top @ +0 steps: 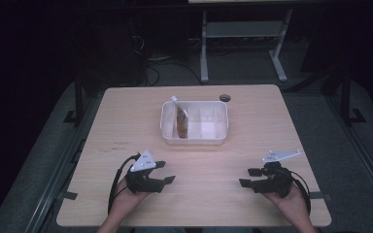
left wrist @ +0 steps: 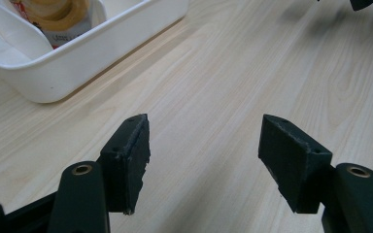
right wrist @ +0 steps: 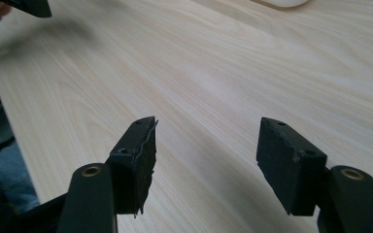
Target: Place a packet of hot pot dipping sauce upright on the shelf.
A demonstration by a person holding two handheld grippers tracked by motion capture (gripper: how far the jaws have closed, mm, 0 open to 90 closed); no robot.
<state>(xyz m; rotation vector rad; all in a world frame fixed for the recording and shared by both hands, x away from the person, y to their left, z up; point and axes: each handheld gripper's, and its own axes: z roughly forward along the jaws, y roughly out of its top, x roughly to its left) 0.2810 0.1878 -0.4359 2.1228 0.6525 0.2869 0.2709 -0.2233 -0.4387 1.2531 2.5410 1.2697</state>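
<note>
the white tub [top: 194,122] sits at the middle of the table [top: 126,121], toward its far edge, with a brown packet [top: 181,122] standing in its left compartment. the left gripper [top: 162,173] rests near the near edge, jaws wide and empty, well apart from the tub, which lies ahead of it. the right gripper [top: 249,177] is near the near right corner, jaws wide and empty too.

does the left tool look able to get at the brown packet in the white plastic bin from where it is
Probably yes. The left tool sits open over bare wooden table, nothing lies between it and the white plastic bin, and the brown packet stands in the bin's left compartment, its top poking above the rim.
</note>
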